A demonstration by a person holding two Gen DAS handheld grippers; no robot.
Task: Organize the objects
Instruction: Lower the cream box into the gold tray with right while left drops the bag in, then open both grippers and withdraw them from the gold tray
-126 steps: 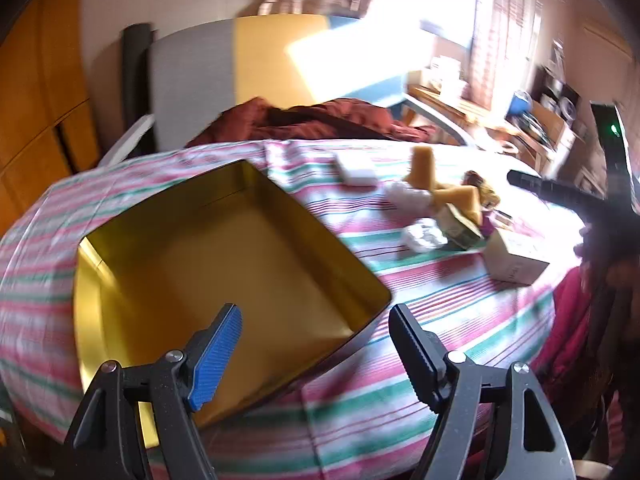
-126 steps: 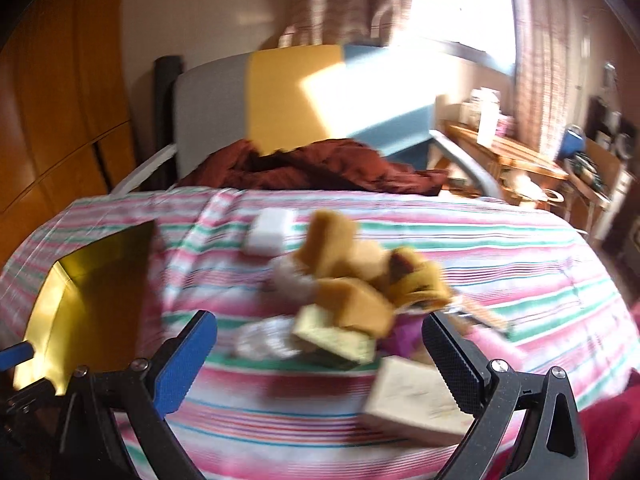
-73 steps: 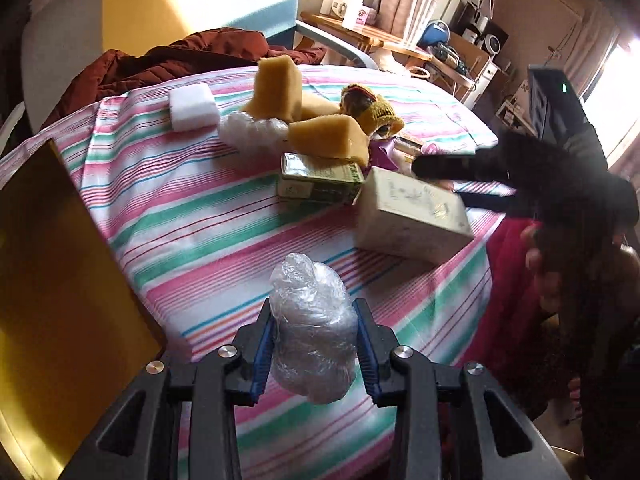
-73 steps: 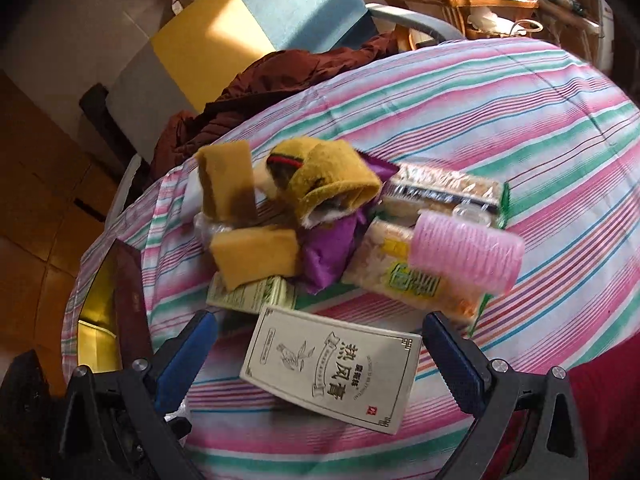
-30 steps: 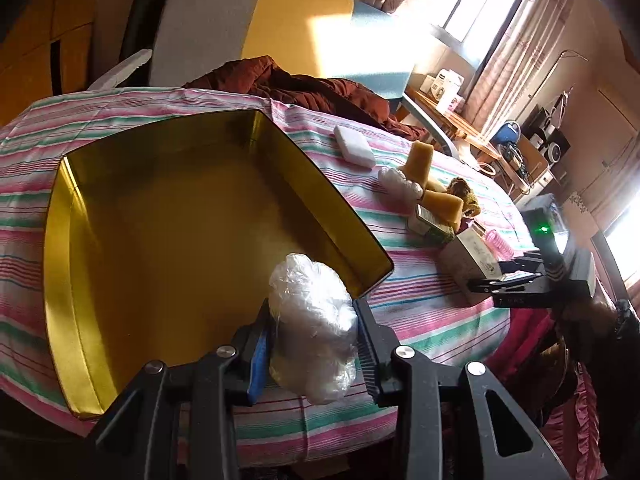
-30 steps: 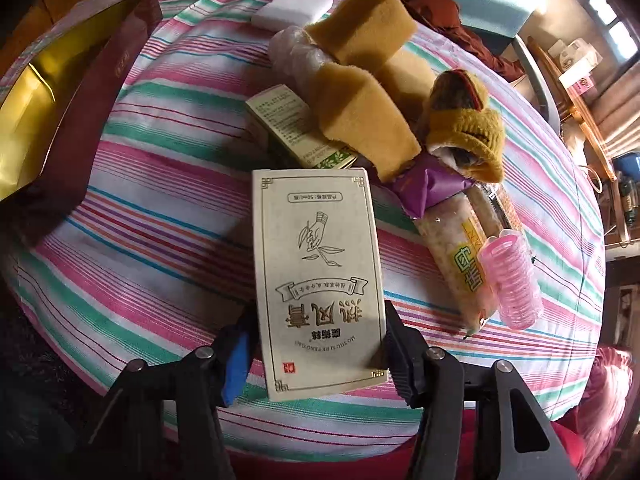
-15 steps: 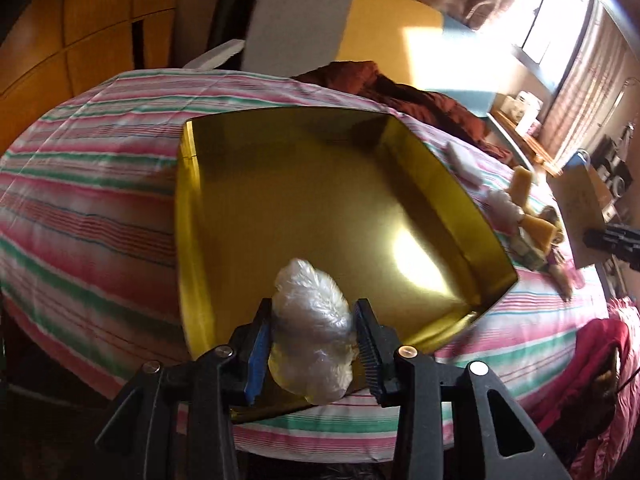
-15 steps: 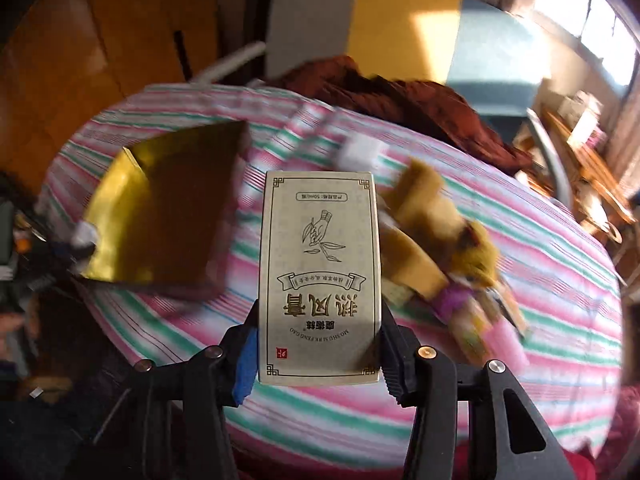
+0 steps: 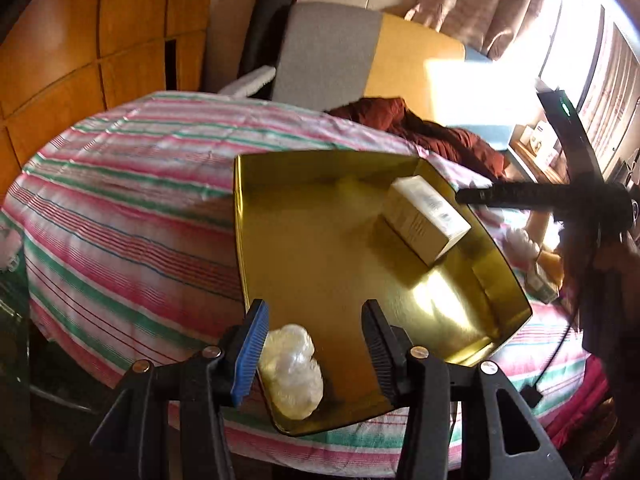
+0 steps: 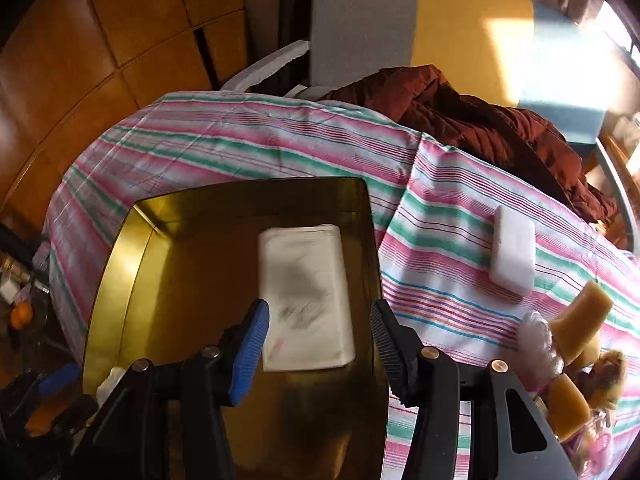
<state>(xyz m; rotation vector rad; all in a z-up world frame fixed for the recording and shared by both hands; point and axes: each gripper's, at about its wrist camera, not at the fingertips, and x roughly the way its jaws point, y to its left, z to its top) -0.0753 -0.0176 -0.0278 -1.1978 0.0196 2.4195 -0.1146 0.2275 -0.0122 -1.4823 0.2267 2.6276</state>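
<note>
Two parted grippers, left gripper (image 9: 314, 346) and right gripper (image 10: 320, 342) (nothing gripped), box (image 9: 426, 218) label unreadable.

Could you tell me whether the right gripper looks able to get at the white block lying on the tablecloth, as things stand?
Probably yes. The white block lies alone on the tablecloth, outside the tin, nothing on it. The right gripper is open and empty, its jaws having just opened.

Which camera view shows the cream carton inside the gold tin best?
The left wrist view: there the cream carton is sharp, with its top and two sides lit, in the gold tin. The right wrist view shows only its blurred top face.
</note>
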